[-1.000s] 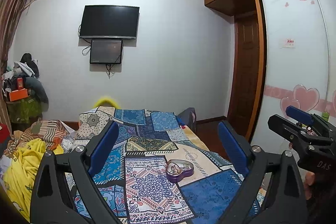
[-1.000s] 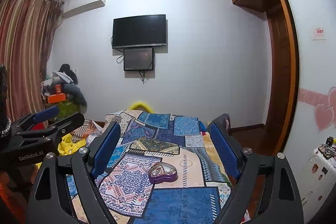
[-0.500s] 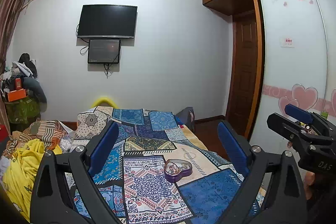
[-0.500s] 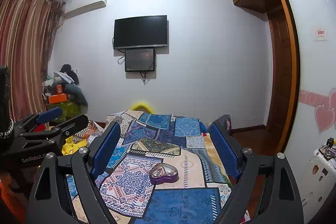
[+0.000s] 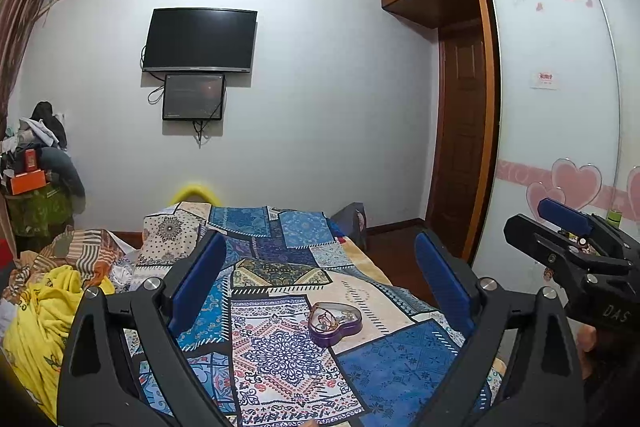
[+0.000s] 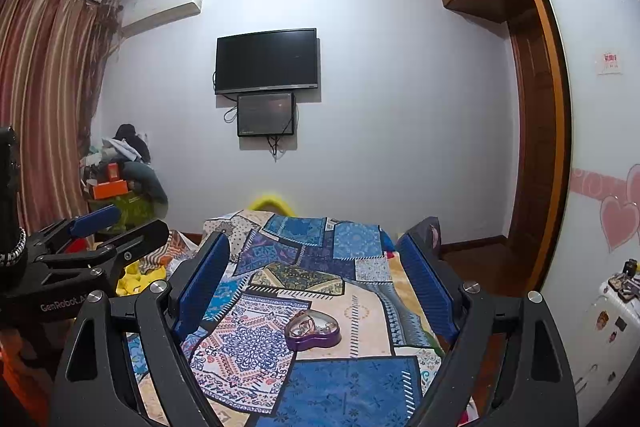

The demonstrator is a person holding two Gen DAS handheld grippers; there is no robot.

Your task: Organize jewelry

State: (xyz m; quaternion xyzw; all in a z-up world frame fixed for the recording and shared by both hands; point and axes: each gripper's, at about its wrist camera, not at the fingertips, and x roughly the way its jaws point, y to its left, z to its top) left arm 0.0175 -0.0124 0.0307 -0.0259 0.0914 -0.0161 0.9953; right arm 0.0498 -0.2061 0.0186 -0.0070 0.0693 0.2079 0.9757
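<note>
Jewelry in the heart-shaped tin [image 5: 335, 319] between my fingers [image 5: 196, 283] too small to tell, bed [image 6: 344, 391] cut off below, my hand hidden.

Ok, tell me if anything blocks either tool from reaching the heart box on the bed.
Nothing visible does. The heart box sits alone on the bedspread, ahead of the open left tool and the open right tool. The yellow blanket lies off to the left.

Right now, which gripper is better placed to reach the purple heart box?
Probably right gripper: the heart box lies centred between its open fingers. From the left gripper, it sits off-centre. Close call.
</note>
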